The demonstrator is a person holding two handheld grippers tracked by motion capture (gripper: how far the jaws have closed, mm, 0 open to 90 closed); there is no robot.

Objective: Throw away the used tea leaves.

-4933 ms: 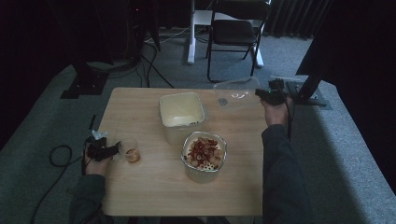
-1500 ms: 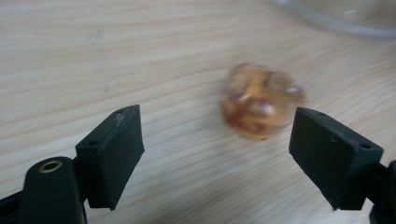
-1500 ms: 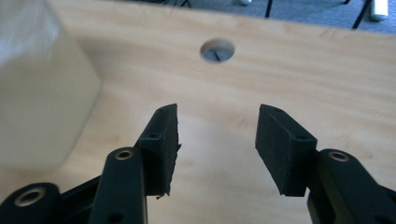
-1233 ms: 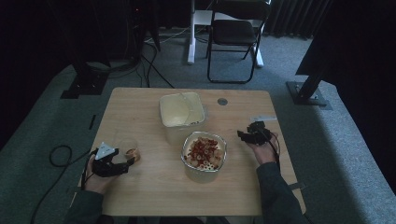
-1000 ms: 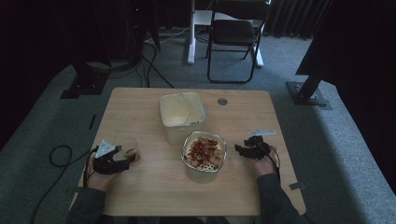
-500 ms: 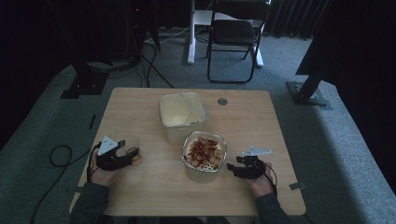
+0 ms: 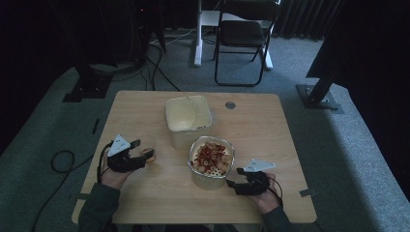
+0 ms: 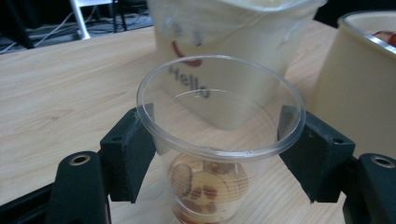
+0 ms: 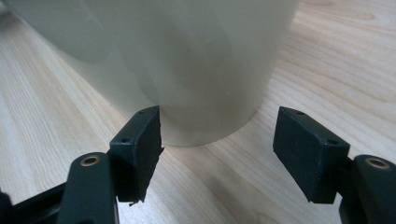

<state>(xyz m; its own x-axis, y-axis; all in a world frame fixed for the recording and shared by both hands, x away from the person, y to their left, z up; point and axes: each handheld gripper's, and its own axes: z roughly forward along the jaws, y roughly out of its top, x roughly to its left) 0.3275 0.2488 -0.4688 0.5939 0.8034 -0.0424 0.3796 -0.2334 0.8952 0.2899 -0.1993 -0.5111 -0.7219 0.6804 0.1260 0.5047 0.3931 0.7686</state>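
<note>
High view: left gripper [image 7: 137, 157] clamps the cup [image 8: 219, 140]; right gripper [image 7: 232, 184], jaws just opened wide and empty, should square up on the bowl [image 7: 211, 162] before closing.

A dim studio or lab room set up for recording: a light wooden table [image 7: 145, 111] stands on grey carpet [image 7: 358, 145], with black stand bases [image 7: 321, 96] right and left, loose black cables [image 7: 159, 63] and a black folding chair [image 7: 241, 38] at the far side.
</note>
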